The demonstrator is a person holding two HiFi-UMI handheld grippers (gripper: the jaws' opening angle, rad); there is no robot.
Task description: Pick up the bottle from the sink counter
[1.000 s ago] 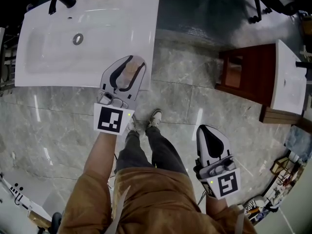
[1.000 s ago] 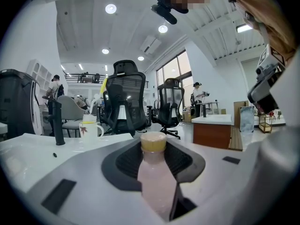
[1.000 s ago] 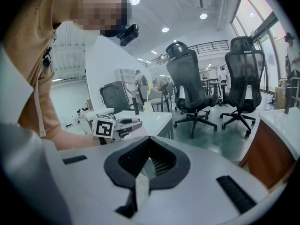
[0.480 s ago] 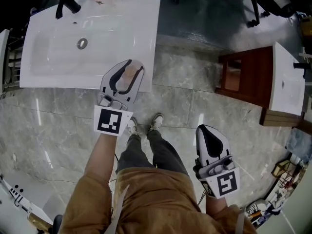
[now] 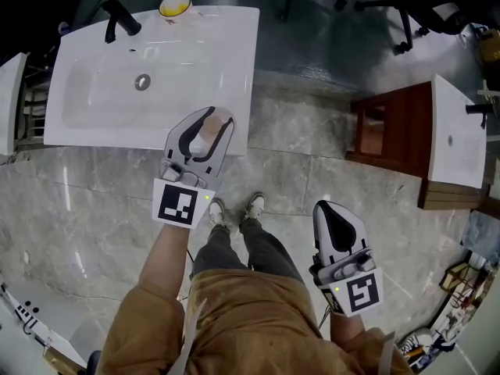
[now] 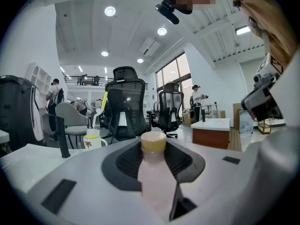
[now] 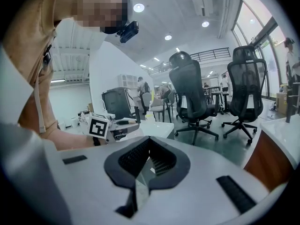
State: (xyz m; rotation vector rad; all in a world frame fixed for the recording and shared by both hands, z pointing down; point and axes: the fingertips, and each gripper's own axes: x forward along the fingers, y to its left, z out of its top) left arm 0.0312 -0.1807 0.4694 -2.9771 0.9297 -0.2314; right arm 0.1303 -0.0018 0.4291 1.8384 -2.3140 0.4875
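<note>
The left tool point(image 5: 211, 117) is pinching the bottle point(image 5: 205, 135), jaws spread just enough to be pressing on its sides. In the head view it is sitting at centre frame, over the lower right corner of the white sink worktop point(image 5: 234, 53). Only a pale pink sliver of the bottle is showing between the black pads there. Whether its base is touching the worktop or hanging clear, I cannot tell: the tool is covering it. The left gripper view is giving more, with a tan cap point(image 6: 153, 142) poking up and the pink body running down until the tool's own bulk is hiding the bottom.

The right tool point(image 5: 328, 208) is hanging at lower right over the grey floor point(image 5: 94, 201), well apart from the sink, its jaws pressed together on nothing.

At the top edge a yellow mug point(image 5: 173, 6) is being cut off by the frame, just beside the black tap point(image 5: 121, 18).
</note>
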